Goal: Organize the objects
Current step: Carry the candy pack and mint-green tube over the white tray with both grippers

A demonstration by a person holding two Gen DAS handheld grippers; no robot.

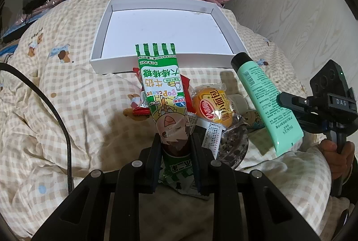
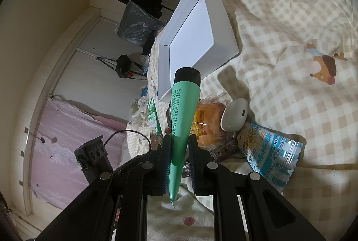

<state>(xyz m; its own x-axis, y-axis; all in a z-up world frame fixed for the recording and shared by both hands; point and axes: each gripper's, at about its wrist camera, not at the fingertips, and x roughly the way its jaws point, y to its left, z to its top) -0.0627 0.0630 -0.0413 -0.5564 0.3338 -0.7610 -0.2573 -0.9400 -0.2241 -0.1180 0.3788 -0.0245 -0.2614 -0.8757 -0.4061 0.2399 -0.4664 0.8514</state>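
Grippers clamp: left hand-held gripper [image 1: 176,147] on green-striped candy packet [image 1: 161,93], right hand-held gripper [image 2: 179,151] on mint black-capped tube [image 2: 182,115].

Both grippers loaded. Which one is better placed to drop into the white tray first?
Probably left: the left gripper, shut on the green candy packet, points straight at the white tray; the packet's tip overlaps its near wall.

Two wrist fisheye views, close over a quilted bed.
Left wrist: looks steeply down along its fingers toward the white tray [image 1: 166,26]. Right wrist: rolled sideways, shallower, facing the same tray [image 2: 197,39]. Both share the tray, checked quilt [image 1: 67,106] and snack pile.
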